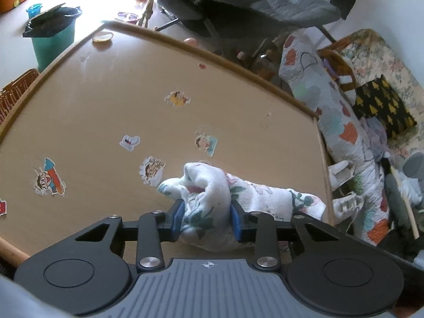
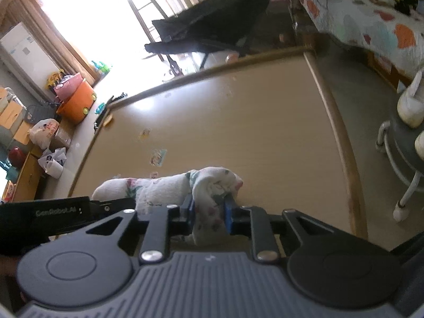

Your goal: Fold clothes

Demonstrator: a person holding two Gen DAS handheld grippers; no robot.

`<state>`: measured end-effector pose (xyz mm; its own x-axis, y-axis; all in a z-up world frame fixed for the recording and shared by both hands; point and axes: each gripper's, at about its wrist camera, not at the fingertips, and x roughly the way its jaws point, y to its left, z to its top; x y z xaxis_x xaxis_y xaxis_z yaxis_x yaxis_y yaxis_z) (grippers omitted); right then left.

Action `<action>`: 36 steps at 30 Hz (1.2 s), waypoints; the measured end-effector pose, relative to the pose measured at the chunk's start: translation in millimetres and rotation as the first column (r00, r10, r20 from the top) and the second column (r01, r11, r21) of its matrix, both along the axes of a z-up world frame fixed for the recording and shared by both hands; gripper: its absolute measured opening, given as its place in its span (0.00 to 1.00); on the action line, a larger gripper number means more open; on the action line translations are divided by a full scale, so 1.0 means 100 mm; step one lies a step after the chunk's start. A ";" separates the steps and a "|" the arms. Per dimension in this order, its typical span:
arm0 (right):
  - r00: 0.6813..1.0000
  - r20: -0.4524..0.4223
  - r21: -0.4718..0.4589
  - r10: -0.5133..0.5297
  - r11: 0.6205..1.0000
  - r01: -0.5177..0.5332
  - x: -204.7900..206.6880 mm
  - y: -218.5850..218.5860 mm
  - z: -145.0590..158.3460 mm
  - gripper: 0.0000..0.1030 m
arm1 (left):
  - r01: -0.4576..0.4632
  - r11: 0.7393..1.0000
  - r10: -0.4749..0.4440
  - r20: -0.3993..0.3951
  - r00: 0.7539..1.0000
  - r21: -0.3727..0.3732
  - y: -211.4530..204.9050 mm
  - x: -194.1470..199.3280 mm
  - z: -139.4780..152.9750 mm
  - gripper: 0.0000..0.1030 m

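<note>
— Reporting on the garment first: where does it lie?

— White floral cloth (image 1: 212,201), bunched into a long roll, lies on the tan tabletop (image 1: 106,100) near its right edge in the left wrist view. Cartoon stickers (image 1: 49,177) dot the surface beyond it.

— Left gripper?

— Left gripper (image 1: 208,218) is clamped on one bunched end of the cloth; the fabric fills the gap between its blue pads (image 1: 178,218), and a fold rises above them.

— Right gripper?

— Right gripper (image 2: 210,214) likewise grips the cloth (image 2: 209,185), blue pads (image 2: 228,217) pressed against a narrow bundle. The rest of the roll trails off to its left across the tabletop (image 2: 238,122). A black gripper body (image 2: 53,212) sits at that end of the roll.

— Surroundings?

— A teal bin (image 1: 51,45) with a black liner stands past the far left corner. A patterned quilt (image 1: 352,143) lies beyond the right edge. A dark folding chair (image 1: 238,2) stands behind the far edge. An orange tub (image 2: 78,103) shows in the right wrist view.
</note>
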<state>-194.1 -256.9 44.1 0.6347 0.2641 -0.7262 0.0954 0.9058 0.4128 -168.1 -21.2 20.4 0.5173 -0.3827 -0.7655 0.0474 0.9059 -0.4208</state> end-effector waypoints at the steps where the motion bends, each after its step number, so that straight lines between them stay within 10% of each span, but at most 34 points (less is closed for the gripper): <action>1: 1.000 0.013 -0.003 0.000 1.000 0.000 -0.01 0.00 0.04 0.21 | -0.004 1.000 0.004 0.013 1.000 -0.005 0.00 -0.01 0.05 0.35; 19: 0.979 0.206 -0.070 0.008 0.998 0.007 0.62 -0.02 0.67 0.21 | -0.049 0.999 0.053 0.213 0.976 -0.023 -0.07 0.58 0.90 0.35; 36: 0.990 0.138 -0.052 -0.035 0.998 0.043 1.69 -0.05 0.05 0.21 | -0.088 0.996 0.084 0.161 0.983 0.023 -0.04 1.89 0.36 0.35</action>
<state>-25.1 -261.7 48.8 0.7379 0.1995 -0.6448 0.0773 0.9241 0.3743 21.1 -24.9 56.7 0.6639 -0.3099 -0.6806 0.0334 0.9215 -0.3870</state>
